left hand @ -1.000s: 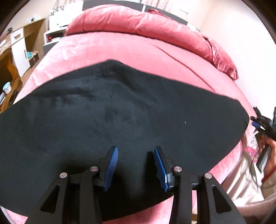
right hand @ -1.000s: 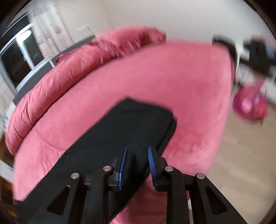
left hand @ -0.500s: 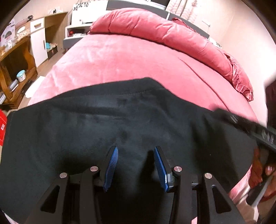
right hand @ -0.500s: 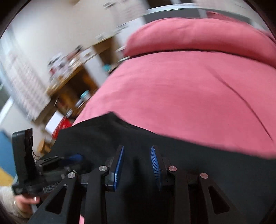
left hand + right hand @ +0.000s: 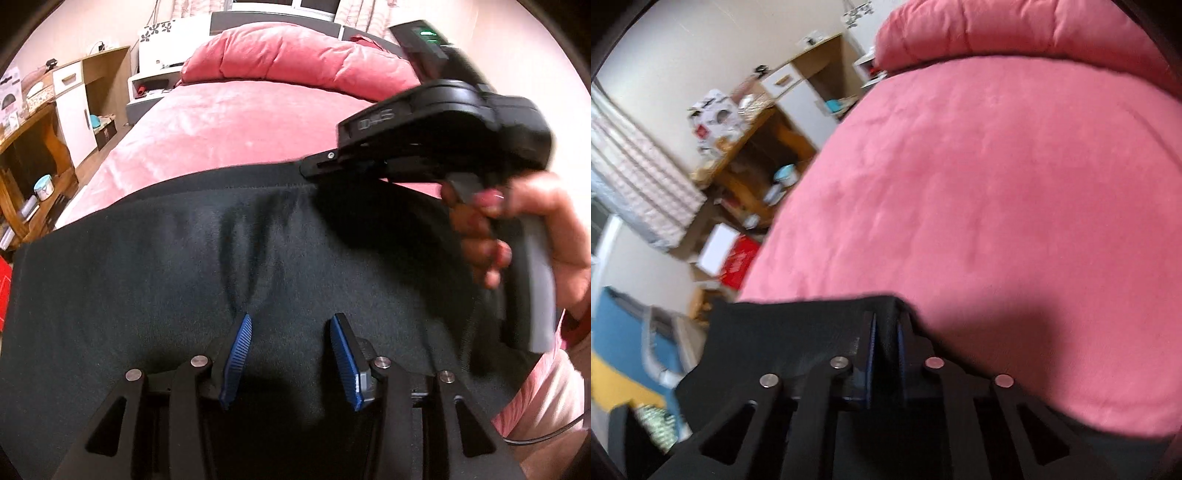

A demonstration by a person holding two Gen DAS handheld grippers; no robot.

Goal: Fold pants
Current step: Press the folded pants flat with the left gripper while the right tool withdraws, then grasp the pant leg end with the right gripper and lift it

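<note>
The black pants (image 5: 155, 273) lie spread across the near end of the pink bed (image 5: 236, 122). My left gripper (image 5: 291, 334) is open, its blue pads just above the cloth near its front edge, holding nothing. My right gripper (image 5: 314, 168) reaches in from the right and is shut on the far edge of the pants. In the right wrist view the right gripper (image 5: 885, 325) has its jaws closed on a black fold of the pants (image 5: 798, 325), raised over the pink cover (image 5: 997, 177).
A pink rolled duvet (image 5: 295, 55) lies at the head of the bed. A wooden shelf unit (image 5: 26, 158) and a white cabinet (image 5: 74, 107) stand left of the bed. Boxes (image 5: 735, 254) sit on the floor there.
My right gripper swung from the right end of the pants across to their far edge and closed on it. The left gripper stayed open over the cloth's near edge.
</note>
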